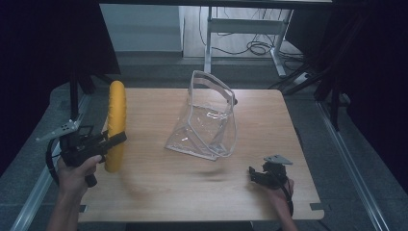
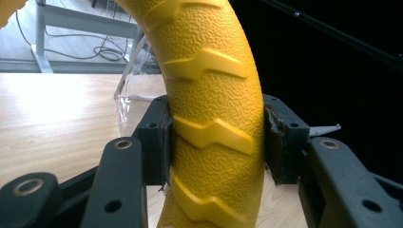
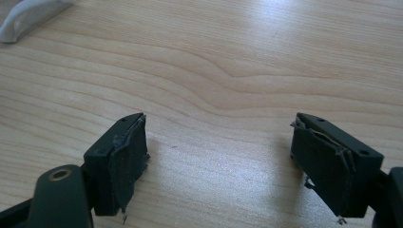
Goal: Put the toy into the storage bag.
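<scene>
The left gripper (image 1: 113, 139) is clamped across a yellow ring (image 1: 115, 126), its 2 pads pressed against the ring's opposite flanks, holding it upright on edge above the table (image 1: 159, 192), well to the left of the clear plastic bag (image 1: 208, 120). The ring looks rubbery and light, with a pebbled skin and raised zigzag ribs that should give good bite; it probably flexes a little, so a grip square across the band, as here, seems soundest. The bag stands open, thin and floppy, likely to collapse if nudged. The right gripper (image 1: 253, 174), nearer the person than the bag, rests wide open and empty.
</scene>
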### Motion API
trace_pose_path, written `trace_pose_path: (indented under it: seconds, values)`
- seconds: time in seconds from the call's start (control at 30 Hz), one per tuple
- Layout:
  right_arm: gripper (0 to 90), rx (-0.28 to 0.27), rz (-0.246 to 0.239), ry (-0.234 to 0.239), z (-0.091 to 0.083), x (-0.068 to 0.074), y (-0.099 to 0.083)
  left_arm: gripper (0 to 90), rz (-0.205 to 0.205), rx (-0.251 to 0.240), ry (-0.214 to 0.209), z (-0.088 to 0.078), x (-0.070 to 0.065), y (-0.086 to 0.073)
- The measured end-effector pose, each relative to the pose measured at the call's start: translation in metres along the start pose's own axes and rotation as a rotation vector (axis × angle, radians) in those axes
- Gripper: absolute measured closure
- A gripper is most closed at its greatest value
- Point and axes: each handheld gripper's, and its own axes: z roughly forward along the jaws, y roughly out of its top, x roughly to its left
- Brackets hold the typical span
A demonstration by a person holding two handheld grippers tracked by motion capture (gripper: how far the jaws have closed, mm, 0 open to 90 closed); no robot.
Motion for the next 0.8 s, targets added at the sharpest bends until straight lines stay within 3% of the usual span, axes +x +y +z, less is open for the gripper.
trace_pose_path:
  seconds: [0.27,0.47,0.8]
  values:
    - [20.0,-0.001,-0.003,-0.001,0.000,0.000,0.000,51.1,-0.015,-0.049,-0.012,0.001,-0.004,0.001]
    - [20.1,0.001,0.001,-0.001,0.000,0.000,0.000,51.0,-0.025,-0.073,-0.028,0.010,-0.009,0.001]
    - [20.1,0.002,0.000,0.000,0.000,0.000,0.000,51.1,-0.002,-0.099,-0.042,0.022,-0.022,0.007]
